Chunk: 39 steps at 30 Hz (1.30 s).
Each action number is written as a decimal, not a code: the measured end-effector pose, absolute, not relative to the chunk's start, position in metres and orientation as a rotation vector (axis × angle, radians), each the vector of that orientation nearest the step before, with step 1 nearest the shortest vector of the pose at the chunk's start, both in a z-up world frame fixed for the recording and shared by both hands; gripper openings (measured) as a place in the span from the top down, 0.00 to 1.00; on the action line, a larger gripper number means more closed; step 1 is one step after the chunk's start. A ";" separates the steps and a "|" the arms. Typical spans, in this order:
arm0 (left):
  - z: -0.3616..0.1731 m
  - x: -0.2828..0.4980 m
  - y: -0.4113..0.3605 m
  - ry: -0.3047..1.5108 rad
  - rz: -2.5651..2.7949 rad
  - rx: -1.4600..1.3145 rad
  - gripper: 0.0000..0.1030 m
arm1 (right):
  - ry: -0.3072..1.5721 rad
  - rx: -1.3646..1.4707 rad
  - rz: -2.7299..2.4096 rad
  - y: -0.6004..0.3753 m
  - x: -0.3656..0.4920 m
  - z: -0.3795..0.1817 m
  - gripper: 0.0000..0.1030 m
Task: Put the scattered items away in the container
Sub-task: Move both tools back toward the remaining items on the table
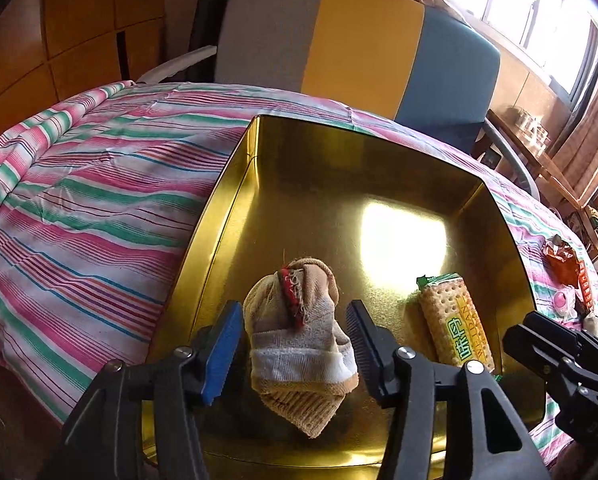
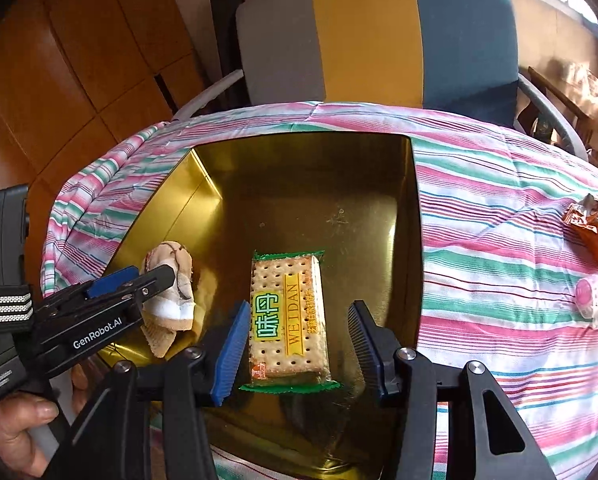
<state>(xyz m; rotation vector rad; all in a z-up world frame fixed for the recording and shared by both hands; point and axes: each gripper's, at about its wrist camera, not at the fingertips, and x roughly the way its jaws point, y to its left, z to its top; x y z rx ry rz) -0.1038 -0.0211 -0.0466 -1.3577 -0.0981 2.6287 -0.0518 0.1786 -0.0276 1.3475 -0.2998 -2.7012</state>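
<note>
A gold tin box (image 1: 235, 184) (image 2: 413, 216) sits on a striped cloth. A beige rolled sock (image 1: 299, 340) (image 2: 171, 300) lies inside it at the left. My left gripper (image 1: 293, 344) (image 2: 139, 280) is open with its fingers on either side of the sock, not touching it. A pack of crackers (image 1: 455, 316) (image 2: 289, 320) lies on the box floor to the right. My right gripper (image 2: 295, 344) is open and empty, low over the crackers; its black body (image 1: 559, 352) shows at the right in the left wrist view.
On the striped cloth (image 1: 79, 200) (image 2: 499, 240) right of the box lie an orange snack packet (image 1: 565, 262) (image 2: 595, 228) and a pink hair roller (image 1: 563, 300) (image 2: 597, 290). A grey, yellow and blue chair (image 1: 359, 40) (image 2: 379, 36) stands behind the table.
</note>
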 end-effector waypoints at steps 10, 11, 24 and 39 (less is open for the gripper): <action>-0.010 -0.069 0.024 -0.137 2.532 -1.193 0.46 | -0.482 1.339 -2.930 0.290 0.013 -0.021 0.43; -0.007 -0.065 0.035 -0.119 2.507 -1.179 0.46 | -0.502 1.339 -2.954 0.302 0.020 -0.021 0.42; -0.033 0.005 0.200 0.156 2.074 -1.212 0.44 | -1.212 1.415 -3.310 0.530 0.188 -0.039 0.40; -0.059 0.033 0.247 0.311 1.951 -1.267 0.44 | -1.489 1.319 -3.228 0.646 0.171 -0.059 0.32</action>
